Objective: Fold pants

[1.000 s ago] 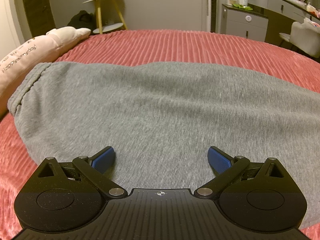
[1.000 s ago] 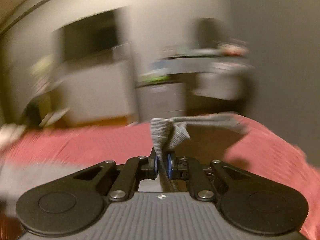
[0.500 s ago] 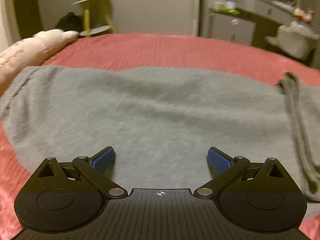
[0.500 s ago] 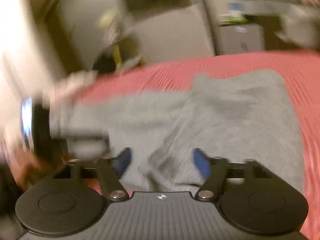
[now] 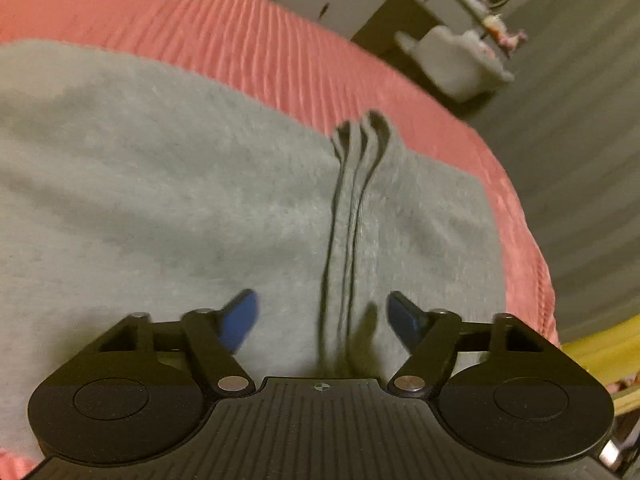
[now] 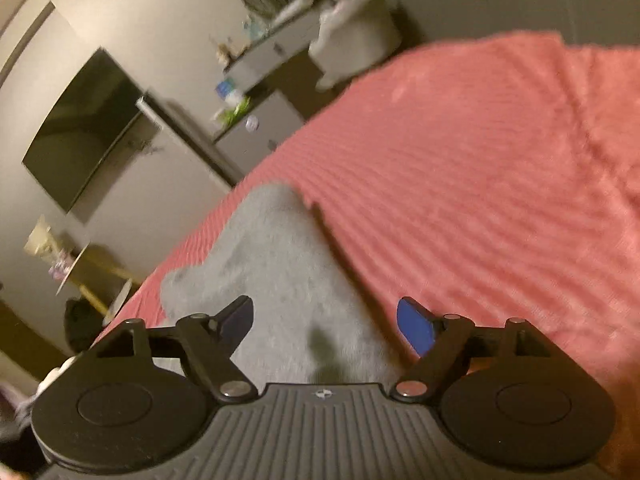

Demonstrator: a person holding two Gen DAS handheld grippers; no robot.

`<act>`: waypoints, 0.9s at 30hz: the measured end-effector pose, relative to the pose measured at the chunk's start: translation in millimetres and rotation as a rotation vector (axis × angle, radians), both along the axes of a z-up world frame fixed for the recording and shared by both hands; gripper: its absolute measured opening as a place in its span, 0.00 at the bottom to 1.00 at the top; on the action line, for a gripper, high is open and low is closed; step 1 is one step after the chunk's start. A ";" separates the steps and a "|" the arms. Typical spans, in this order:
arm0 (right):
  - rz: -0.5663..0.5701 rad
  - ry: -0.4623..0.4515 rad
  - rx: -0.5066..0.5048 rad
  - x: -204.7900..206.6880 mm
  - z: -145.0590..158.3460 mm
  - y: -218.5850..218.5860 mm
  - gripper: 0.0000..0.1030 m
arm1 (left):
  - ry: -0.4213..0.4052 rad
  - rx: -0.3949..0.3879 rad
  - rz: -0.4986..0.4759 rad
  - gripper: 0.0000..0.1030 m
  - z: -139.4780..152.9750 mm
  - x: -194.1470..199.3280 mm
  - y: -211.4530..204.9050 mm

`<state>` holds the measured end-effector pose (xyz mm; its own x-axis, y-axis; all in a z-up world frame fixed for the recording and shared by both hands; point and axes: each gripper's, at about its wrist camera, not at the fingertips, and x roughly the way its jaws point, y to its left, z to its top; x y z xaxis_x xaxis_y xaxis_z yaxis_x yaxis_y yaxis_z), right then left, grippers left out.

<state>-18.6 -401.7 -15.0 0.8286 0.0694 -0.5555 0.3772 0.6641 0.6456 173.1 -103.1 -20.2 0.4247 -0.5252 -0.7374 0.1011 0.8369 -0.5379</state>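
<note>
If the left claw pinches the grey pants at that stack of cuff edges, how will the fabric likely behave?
Probably floppy: the grey pants lie slack on the pink bedspread, so they would drape. The layered cuff edges may separate unless pinched together. The left claw is closing around them, pads not yet pressing.

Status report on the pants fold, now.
Left tongs closing, cuff edges between them, not yet pinched. Right tongs open, empty, over grey pants. Pants flat on red bedspread. Nothing in the way.
</note>
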 end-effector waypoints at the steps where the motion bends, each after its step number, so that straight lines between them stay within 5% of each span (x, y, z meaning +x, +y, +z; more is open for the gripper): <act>1: -0.006 0.006 0.014 -0.4 -3.0 -1.5 0.78 | -0.003 -0.002 -0.006 0.73 -0.5 5.8 -5.5; 4: -0.023 0.002 0.062 1.8 -10.4 2.5 0.78 | 0.039 -0.026 -0.014 0.67 5.0 15.6 -12.2; 6: -0.024 0.008 0.078 4.5 -14.7 1.6 0.78 | 0.026 -0.110 -0.058 0.71 9.0 19.1 -14.2; 9: -0.018 0.015 0.088 21.9 -25.7 -1.8 0.78 | 0.071 -0.025 -0.066 0.61 -0.1 26.2 -23.4; 15: 0.007 0.000 0.076 34.4 -26.2 2.9 0.80 | 0.094 -0.128 -0.008 0.60 -9.8 26.6 -14.1; 18: 0.015 -0.023 0.037 32.4 -21.4 7.1 0.80 | 0.076 -0.077 -0.017 0.19 -7.6 26.3 -23.4; 21: 0.044 -0.055 -0.009 29.3 -14.2 13.6 0.75 | 0.053 -0.122 0.004 0.17 1.8 20.4 -20.3; 27: 0.048 -0.097 0.035 23.1 -10.5 9.4 0.71 | -0.071 -0.075 -0.007 0.17 40.7 -3.4 6.6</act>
<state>4.5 -392.3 -25.5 0.8738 0.1279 -0.4691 0.2802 0.6560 0.7008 169.7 -96.5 20.5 0.4702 -0.5812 -0.6641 0.1470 0.7936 -0.5904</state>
